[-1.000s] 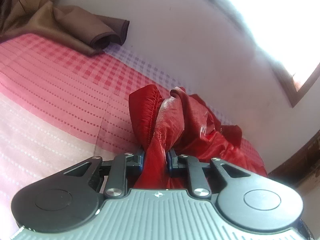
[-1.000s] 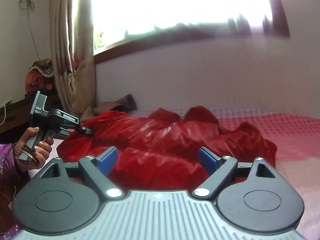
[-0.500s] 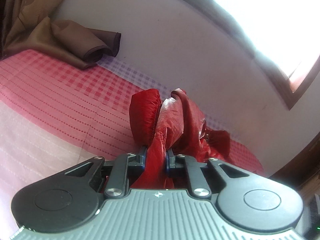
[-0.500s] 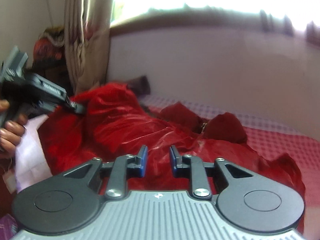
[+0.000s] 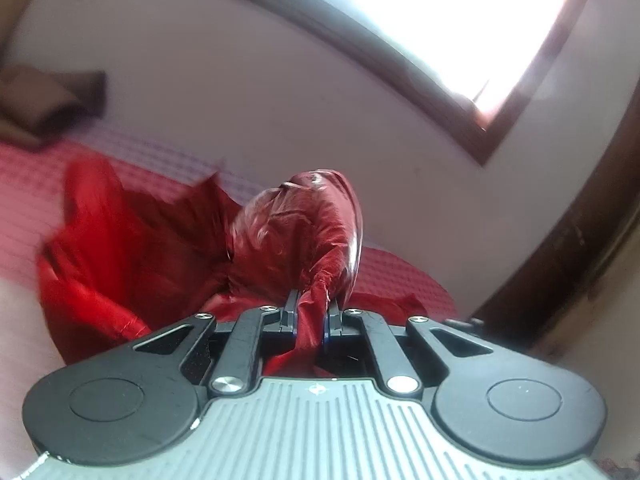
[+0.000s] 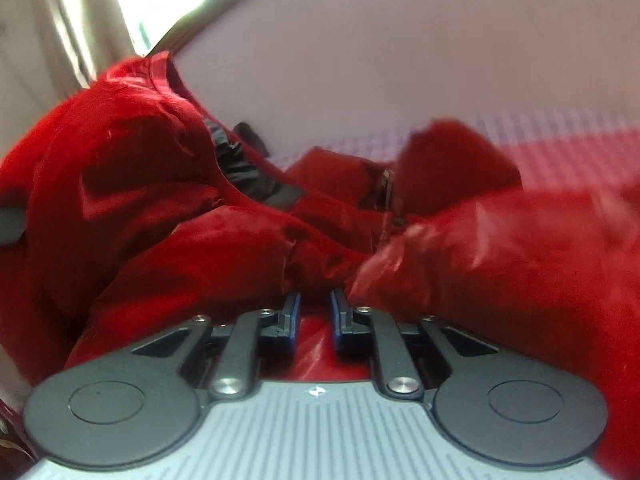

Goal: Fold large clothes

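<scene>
A shiny red jacket (image 5: pixel 132 248) lies bunched on the pink checked bed (image 5: pixel 28 176). My left gripper (image 5: pixel 311 308) is shut on a twisted fold of it and holds that fold lifted. In the right wrist view the jacket (image 6: pixel 500 248) fills the frame, with a black inner lining (image 6: pixel 248 172) and a zip showing. My right gripper (image 6: pixel 315 300) has its jaws nearly together, pushed into the red cloth; whether they pinch a fold is not clear.
A folded brown cloth (image 5: pixel 44 100) lies at the far left of the bed against the pale wall (image 5: pixel 248 92). A bright window with a dark wood frame (image 5: pixel 480 136) sits above. A beige curtain (image 6: pixel 60 20) hangs at the left.
My left gripper has lifted and swung right with the jacket fold. My right gripper closed from wide open to nearly shut and moved down into the jacket.
</scene>
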The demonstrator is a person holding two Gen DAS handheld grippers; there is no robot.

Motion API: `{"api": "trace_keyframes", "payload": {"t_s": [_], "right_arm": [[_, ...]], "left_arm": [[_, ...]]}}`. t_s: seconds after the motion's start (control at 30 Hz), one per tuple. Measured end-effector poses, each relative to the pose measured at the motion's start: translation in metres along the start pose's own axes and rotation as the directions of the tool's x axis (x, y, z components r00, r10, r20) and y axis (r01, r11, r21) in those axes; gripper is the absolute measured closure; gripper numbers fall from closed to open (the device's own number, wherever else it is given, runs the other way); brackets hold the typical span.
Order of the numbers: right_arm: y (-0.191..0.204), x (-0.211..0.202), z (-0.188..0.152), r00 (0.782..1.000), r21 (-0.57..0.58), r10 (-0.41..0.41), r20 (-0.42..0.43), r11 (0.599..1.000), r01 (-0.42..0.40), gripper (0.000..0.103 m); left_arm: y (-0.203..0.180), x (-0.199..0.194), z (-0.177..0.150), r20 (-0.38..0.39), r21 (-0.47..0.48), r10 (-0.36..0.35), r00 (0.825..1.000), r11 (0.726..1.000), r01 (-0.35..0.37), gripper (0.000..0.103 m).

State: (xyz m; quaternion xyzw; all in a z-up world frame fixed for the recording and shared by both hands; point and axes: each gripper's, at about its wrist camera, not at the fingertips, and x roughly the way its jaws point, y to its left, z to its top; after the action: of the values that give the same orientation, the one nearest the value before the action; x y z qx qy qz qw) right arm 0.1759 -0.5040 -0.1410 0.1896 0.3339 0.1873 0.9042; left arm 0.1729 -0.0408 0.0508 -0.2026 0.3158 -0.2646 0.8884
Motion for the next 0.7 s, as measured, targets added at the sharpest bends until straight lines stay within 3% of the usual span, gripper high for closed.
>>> {"api": "trace_keyframes", "payload": {"t_s": [0.1,0.17,0.23,0.3,0.37,0.43,0.5,0.6,0.7], "right_arm": [[-0.009,-0.001,-0.005,1.000,0.032,0.017,0.008,0.999,-0.017,0.095],[-0.009,0.000,-0.007,1.000,0.030,0.024,0.007,0.999,-0.024,0.095],[-0.006,-0.001,-0.008,1.000,0.015,0.022,0.006,1.000,-0.022,0.095],[-0.005,0.000,-0.008,1.000,0.004,0.025,0.014,1.000,-0.025,0.095],[-0.007,0.002,-0.007,0.999,-0.001,0.028,0.020,1.000,-0.028,0.095],[-0.008,0.003,-0.005,0.999,-0.002,0.028,0.021,1.000,-0.028,0.095],[-0.010,0.001,-0.006,0.999,-0.004,0.026,0.020,1.000,-0.026,0.095],[-0.010,0.002,-0.007,0.999,-0.008,0.026,0.021,1.000,-0.026,0.095],[-0.008,0.002,-0.007,1.000,-0.016,0.022,0.020,1.000,-0.022,0.095]], "left_arm": [[-0.001,-0.012,-0.001,0.045,0.006,0.015,0.999,1.000,-0.015,0.091],[0.011,-0.028,0.004,0.086,-0.012,0.043,0.995,0.999,-0.042,0.074],[0.026,-0.043,0.011,0.130,-0.016,0.112,0.985,0.994,-0.111,0.039],[0.042,-0.060,0.018,0.171,-0.019,0.221,0.960,0.975,-0.221,0.012],[0.059,-0.067,0.023,0.190,-0.019,0.296,0.936,0.954,-0.298,0.007],[0.073,-0.062,0.027,0.157,0.042,0.335,0.929,0.938,-0.345,0.000],[0.086,-0.051,0.025,0.138,0.082,0.397,0.907,0.908,-0.410,0.000],[0.109,-0.032,0.024,0.095,0.168,0.432,0.897,0.881,-0.442,0.000],[0.150,-0.024,0.020,-0.018,0.160,0.367,0.930,0.919,-0.359,0.000]]}}
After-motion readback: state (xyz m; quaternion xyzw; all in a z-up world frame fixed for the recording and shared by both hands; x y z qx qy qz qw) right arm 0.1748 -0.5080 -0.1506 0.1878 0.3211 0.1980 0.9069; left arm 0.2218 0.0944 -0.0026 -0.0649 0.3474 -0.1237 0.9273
